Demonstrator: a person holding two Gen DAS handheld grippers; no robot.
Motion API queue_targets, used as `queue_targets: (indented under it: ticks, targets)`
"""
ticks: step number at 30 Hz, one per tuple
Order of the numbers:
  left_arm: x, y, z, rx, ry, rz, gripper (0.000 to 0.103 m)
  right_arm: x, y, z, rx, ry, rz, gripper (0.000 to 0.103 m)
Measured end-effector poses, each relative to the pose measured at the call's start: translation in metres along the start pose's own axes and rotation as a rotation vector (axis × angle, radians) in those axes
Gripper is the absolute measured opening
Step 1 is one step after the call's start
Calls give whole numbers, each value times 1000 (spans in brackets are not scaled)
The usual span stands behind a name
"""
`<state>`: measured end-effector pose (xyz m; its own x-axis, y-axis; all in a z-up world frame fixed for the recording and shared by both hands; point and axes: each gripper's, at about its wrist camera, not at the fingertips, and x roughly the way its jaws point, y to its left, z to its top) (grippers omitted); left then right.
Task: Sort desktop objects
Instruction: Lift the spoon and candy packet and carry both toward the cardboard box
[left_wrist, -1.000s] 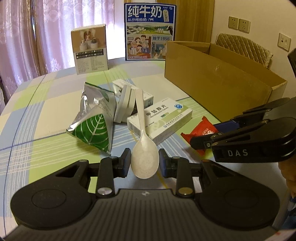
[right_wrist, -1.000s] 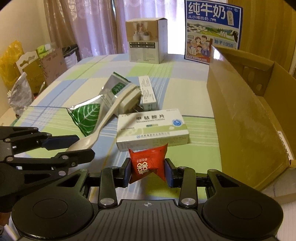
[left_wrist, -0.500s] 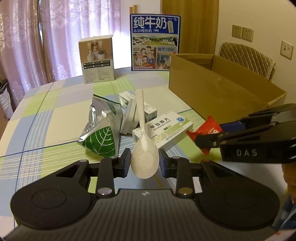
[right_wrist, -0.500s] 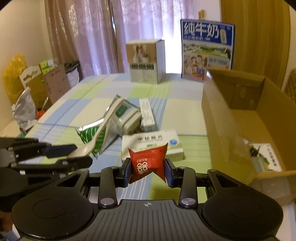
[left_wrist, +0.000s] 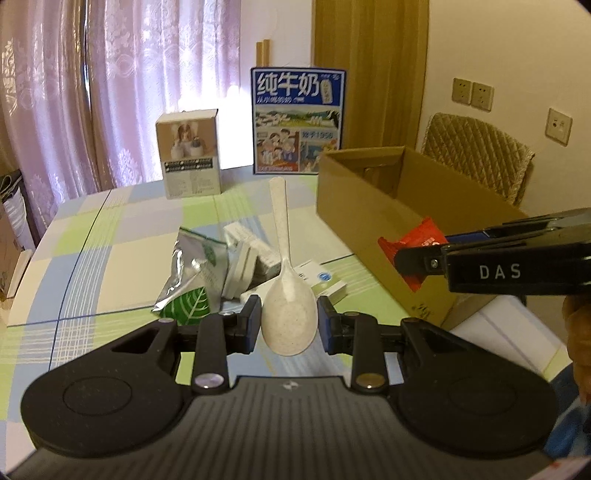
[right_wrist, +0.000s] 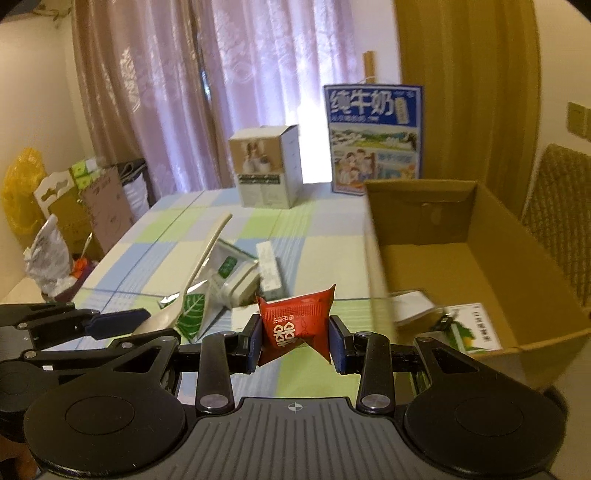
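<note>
**Two grippers, one item in each, above the checked table**

On the left, the left gripper (left_wrist: 289, 325) has its jaws pinched on the bowl of a single speckled white spoon (left_wrist: 287, 295), whose handle points up and away over the table (left_wrist: 92, 240). Beneath it lies a small heap: one silver foil pouch (left_wrist: 192, 273) with a green leaf print, one white plug adapter (right_wrist: 240, 284), and two medicine boxes (left_wrist: 325, 284), their print too small to read. Further back stand two upright cartons: one product box (left_wrist: 191, 155) with a photo on its front, and one blue milk carton (left_wrist: 298, 120) reading "纯牛奶" and "1956".

To the right, the right gripper (right_wrist: 295, 341) has its jaws clamped on one red sachet (right_wrist: 295, 325) with white characters, held in the air near the edge of one open cardboard box (right_wrist: 480, 221). Its side, seen from the left wrist, reads "DAS". Inside the box lie a white card with a green picture (right_wrist: 476, 328) and another paper item, blurred.
</note>
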<state>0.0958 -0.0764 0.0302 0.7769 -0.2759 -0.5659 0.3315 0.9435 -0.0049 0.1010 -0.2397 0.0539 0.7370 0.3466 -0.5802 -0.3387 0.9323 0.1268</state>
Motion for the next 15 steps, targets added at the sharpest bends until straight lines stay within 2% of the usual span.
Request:
queue_targets:
  ticks: [8,15]
  targets:
    - [-12,-36,12,17,-1,-32,27,-31,-34,6,46,-38,-49,34]
    - [-7,-72,21,33,8,-71,27,-53,-71,8,86,-72,-99,34]
